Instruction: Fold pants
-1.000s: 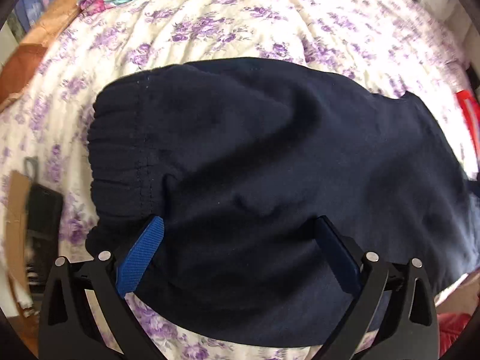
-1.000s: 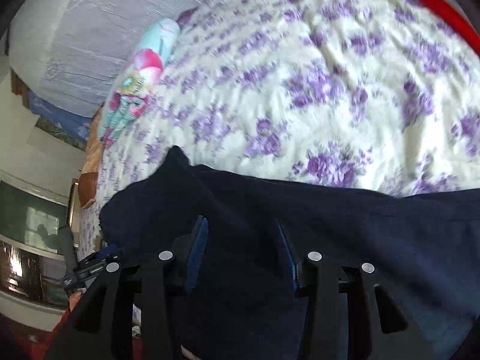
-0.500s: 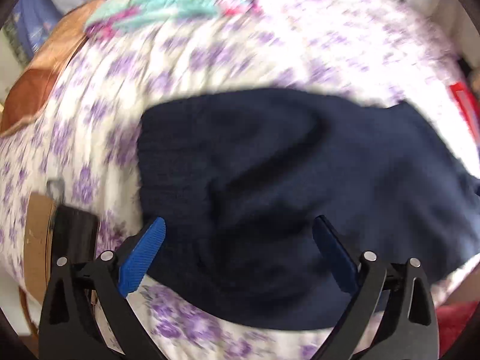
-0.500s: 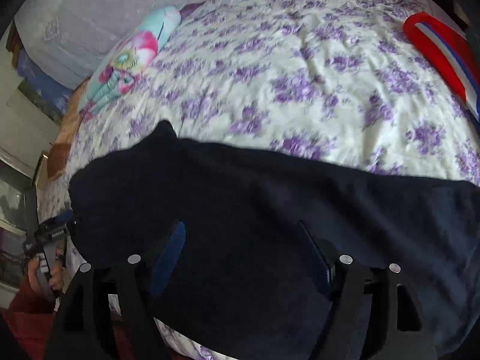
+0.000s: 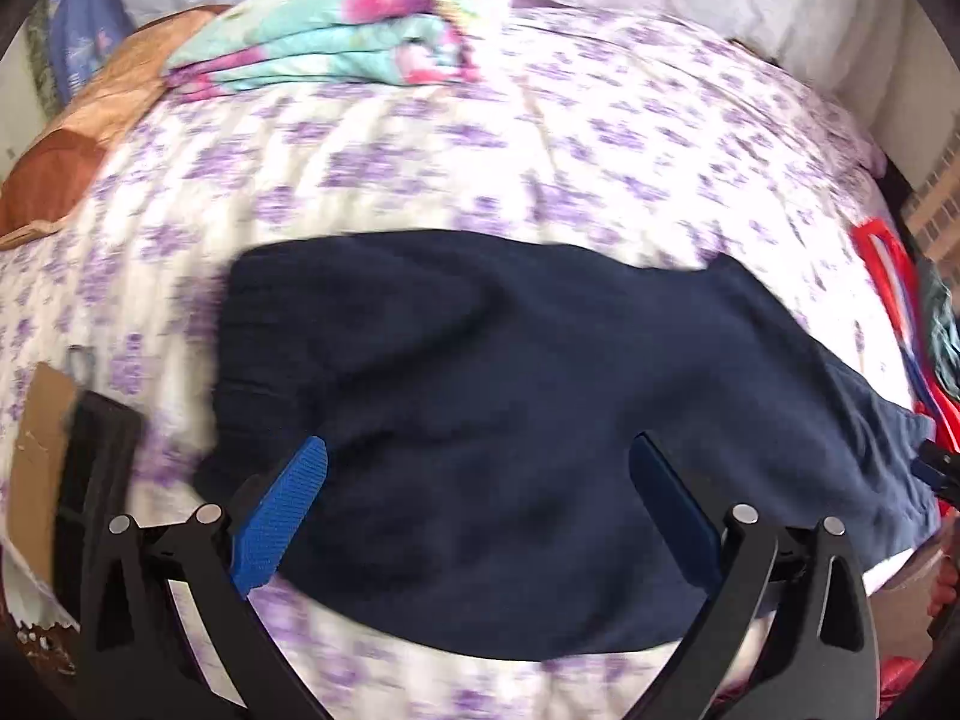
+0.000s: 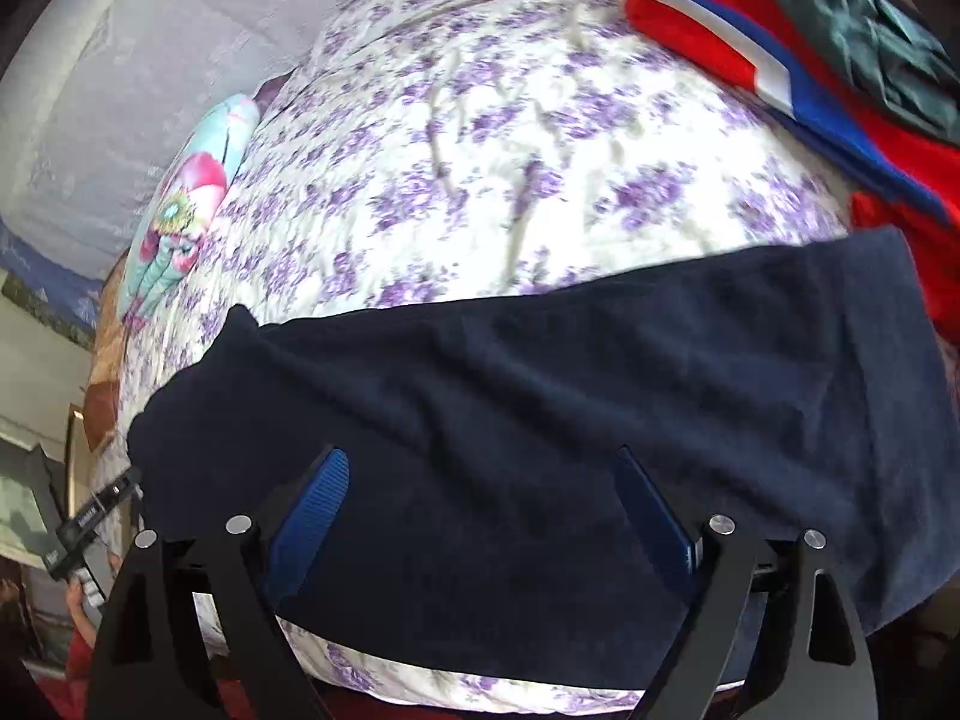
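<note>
— Where the bed (image 5: pixel 540 138) nears its front edge, we see the navy pants (image 5: pixel 540 420) lying folded across the purple-flowered cover, ribbed waistband to the left.

— And our grippers?

— Our left gripper (image 5: pixel 480 468) hangs over the pants, blue fingers (image 5: pixel 282 510) spread wide, holding nothing. Our right gripper (image 6: pixel 480 480) is likewise wide and empty above the dark cloth.

— Around that?

— A folded floral blanket (image 5: pixel 336 42) far back; a red striped garment (image 6: pixel 780 78) at the right.
</note>
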Demonstrator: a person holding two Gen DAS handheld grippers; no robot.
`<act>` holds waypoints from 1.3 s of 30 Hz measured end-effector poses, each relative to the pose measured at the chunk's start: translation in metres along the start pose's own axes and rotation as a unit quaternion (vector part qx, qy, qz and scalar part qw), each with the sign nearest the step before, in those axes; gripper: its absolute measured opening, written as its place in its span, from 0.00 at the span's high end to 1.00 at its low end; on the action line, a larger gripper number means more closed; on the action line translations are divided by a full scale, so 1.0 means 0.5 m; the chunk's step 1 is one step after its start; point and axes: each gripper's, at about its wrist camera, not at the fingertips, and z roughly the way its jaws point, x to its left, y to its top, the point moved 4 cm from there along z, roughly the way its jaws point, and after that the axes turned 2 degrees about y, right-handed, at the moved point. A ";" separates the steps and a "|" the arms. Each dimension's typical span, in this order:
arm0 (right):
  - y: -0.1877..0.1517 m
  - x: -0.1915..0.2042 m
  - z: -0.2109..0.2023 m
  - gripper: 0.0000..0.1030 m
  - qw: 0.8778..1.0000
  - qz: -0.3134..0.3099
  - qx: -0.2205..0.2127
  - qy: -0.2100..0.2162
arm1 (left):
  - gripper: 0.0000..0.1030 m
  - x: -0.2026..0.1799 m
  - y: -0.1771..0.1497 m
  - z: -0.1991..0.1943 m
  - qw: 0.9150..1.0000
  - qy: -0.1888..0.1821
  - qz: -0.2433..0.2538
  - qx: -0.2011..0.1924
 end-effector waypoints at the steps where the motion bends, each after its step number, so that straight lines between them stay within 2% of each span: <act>1: -0.004 -0.028 -0.009 0.12 1.000 0.021 -0.002 0.016 | 0.05 -0.051 -0.008 0.008 1.000 -0.014 0.010 0.007; 5: -0.027 -0.114 -0.070 0.12 0.997 0.053 -0.038 0.048 | 0.05 -0.244 -0.019 0.037 0.995 -0.057 0.070 0.032; 8: -0.050 -0.189 -0.136 0.12 0.994 0.068 -0.075 0.051 | 0.05 -0.412 -0.034 0.044 0.986 -0.083 0.142 0.033; 10: -0.067 -0.242 -0.172 0.12 0.990 0.086 -0.092 0.056 | 0.05 -0.497 -0.047 0.057 0.980 -0.065 0.185 0.025; 12: -0.084 -0.292 -0.194 0.12 0.988 0.107 -0.097 0.057 | 0.05 -0.553 -0.054 0.084 0.977 -0.049 0.205 0.027; 14: -0.104 -0.332 -0.203 0.12 0.986 0.125 -0.097 0.053 | 0.05 -0.592 -0.074 0.137 0.974 -0.026 0.218 0.054; 15: -0.115 -0.347 -0.204 0.12 0.985 0.134 -0.097 0.050 | 0.04 -0.600 -0.092 0.174 0.971 0.002 0.230 0.071; 17: -0.136 -0.372 -0.200 0.12 0.981 0.158 -0.098 0.050 | 0.04 -0.595 -0.096 0.175 0.978 -0.007 0.205 0.041; 21: -0.168 -0.398 -0.184 0.12 0.970 0.206 -0.110 0.074 | 0.04 -0.592 -0.089 0.170 0.979 -0.012 0.192 0.065; 24: -0.157 -0.385 -0.167 0.12 0.970 0.196 -0.128 0.073 | 0.05 -0.574 -0.074 0.144 0.984 -0.028 0.162 0.067; 26: -0.144 -0.372 -0.153 0.11 0.972 0.182 -0.139 0.059 | 0.05 -0.556 -0.059 0.115 0.986 -0.038 0.155 0.046; 28: -0.136 -0.372 -0.136 0.11 0.970 0.190 -0.148 0.041 | 0.05 -0.535 -0.056 0.109 0.984 -0.012 0.175 0.034; 30: -0.133 -0.368 -0.133 0.11 0.966 0.196 -0.168 0.027 | 0.04 -0.502 -0.061 0.152 0.978 0.028 0.199 0.058; 31: -0.131 -0.361 -0.133 0.12 0.966 0.193 -0.174 0.019 | 0.04 -0.485 -0.070 0.176 0.978 0.014 0.194 0.081; 32: -0.129 -0.353 -0.135 0.19 0.966 0.187 -0.180 0.010 | 0.04 -0.472 -0.069 0.177 0.980 -0.010 0.180 0.078; 33: -0.129 -0.344 -0.139 0.26 0.966 0.182 -0.185 0.002 | 0.04 -0.466 -0.066 0.174 0.981 -0.019 0.178 0.077; 34: -0.127 -0.337 -0.143 0.36 0.965 0.180 -0.190 -0.001 | 0.04 -0.465 -0.063 0.170 0.979 -0.016 0.188 0.080; 36: -0.121 -0.322 -0.155 0.43 0.962 0.178 -0.205 -0.009 | 0.05 -0.456 -0.052 0.146 0.980 -0.014 0.190 0.063; 37: -0.116 -0.317 -0.155 0.49 0.962 0.177 -0.208 -0.011 | 0.05 -0.446 -0.041 0.126 0.981 -0.028 0.188 0.043; 39: -0.109 -0.319 -0.144 0.64 0.962 0.180 -0.203 -0.023 | 0.05 -0.425 -0.030 0.115 0.981 -0.031 0.190 0.030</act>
